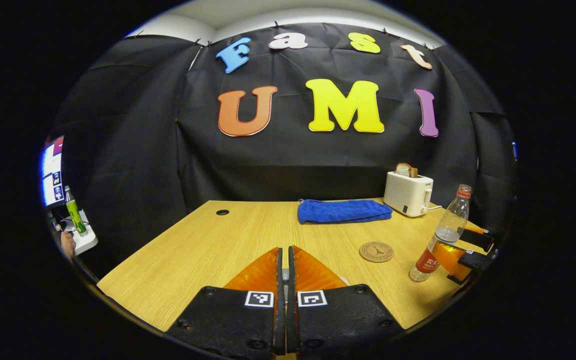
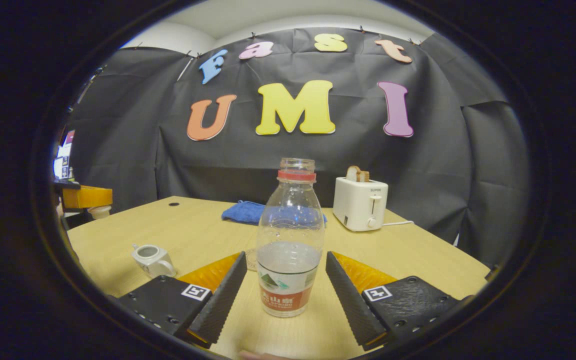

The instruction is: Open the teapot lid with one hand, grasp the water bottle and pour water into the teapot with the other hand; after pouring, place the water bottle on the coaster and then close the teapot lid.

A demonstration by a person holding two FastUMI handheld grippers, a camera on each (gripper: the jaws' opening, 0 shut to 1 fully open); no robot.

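Step in hand: the water bottle (image 2: 290, 240) is bracketed by the right gripper (image 2: 286, 280), fingers spread wide, neither touching it (grasp not yet made).
Left gripper (image 1: 283, 272): fingers pressed together; whether the lid is pinched between them cannot be told.
Teapot (image 2: 152, 259): seen lidless on the table (image 2: 418, 250), left of the bottle.
Coaster (image 1: 376, 251): left bare beside the bottle.
Next move: fingers to be closed squarely on the label band before lifting.

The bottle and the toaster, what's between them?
Just bare table, in the right gripper view. The bottle stands nearer, the toaster farther back.
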